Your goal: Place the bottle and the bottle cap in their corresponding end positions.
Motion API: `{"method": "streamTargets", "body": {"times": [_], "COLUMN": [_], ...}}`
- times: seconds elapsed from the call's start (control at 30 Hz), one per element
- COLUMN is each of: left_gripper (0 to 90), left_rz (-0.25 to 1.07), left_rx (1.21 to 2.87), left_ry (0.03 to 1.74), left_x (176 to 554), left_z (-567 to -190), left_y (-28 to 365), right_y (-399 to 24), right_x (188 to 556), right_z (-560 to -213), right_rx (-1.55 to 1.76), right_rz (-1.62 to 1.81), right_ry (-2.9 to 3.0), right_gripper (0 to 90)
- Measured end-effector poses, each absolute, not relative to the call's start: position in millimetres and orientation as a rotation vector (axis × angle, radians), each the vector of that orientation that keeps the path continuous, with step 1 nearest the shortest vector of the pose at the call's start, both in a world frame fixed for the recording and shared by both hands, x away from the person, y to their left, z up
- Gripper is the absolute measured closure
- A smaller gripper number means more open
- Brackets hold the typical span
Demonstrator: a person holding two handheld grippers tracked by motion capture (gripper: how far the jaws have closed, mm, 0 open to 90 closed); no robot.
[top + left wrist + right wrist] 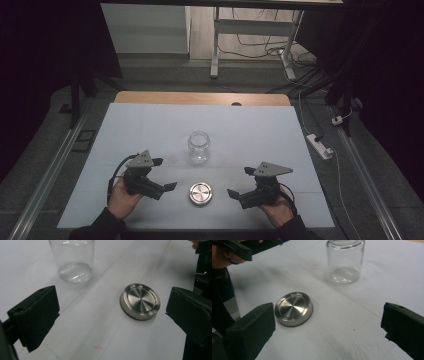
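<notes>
Both claws, left [162, 174] and right [239, 182], gaped empty; we judged the round brushed-steel lid [200, 194] stiff, slippery, best gripped across its rim.

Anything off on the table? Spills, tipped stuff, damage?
Nothing stands out. The clear glass jar stands upright with no lid on and no spill around it; the round brushed-metal lid lies flat on the white table surface, apart from the jar. There is a faint reddish smudge near the lid.

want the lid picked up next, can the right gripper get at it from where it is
Probably yes. The metal lid lies flat on the table, apart from the glass jar; the right gripper, jaws open, faces it with nothing between.
</notes>
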State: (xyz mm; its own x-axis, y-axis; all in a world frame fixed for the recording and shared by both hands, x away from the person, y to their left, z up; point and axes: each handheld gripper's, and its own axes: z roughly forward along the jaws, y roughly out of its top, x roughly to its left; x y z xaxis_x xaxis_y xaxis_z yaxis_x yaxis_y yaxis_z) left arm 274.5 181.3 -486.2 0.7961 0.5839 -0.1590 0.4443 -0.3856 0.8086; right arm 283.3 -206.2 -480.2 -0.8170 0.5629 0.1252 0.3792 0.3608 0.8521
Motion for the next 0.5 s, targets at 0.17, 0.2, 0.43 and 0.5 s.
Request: {"method": "streamTargets", "body": {"times": [0.17,0.2,0.43,0.5], "left_gripper": [0.0,0.0,0.0,0.0], "left_rz": [0.198,0.198,0.217,0.221], "left_rx": [2.046,2.049,2.056,2.049], "left_ry": [0.808,0.812,0.842,0.851], "left_x": [264,262,250,246], "left_z": [-490,-491,-493,-494], "left_y": [191,193,203,207], "right_y": [-217,-220,-236,-240], "right_x": [280,279,274,272], "right_z": [-480,-480,-481,-481], "right_rx": [0.875,0.881,0.921,0.933], "right_rz": [1.418,1.412,1.371,1.362], "right_ry": [2.402,2.395,2.362,2.353], "right_gripper": [0.0,0.0,0.0,0.0]}}
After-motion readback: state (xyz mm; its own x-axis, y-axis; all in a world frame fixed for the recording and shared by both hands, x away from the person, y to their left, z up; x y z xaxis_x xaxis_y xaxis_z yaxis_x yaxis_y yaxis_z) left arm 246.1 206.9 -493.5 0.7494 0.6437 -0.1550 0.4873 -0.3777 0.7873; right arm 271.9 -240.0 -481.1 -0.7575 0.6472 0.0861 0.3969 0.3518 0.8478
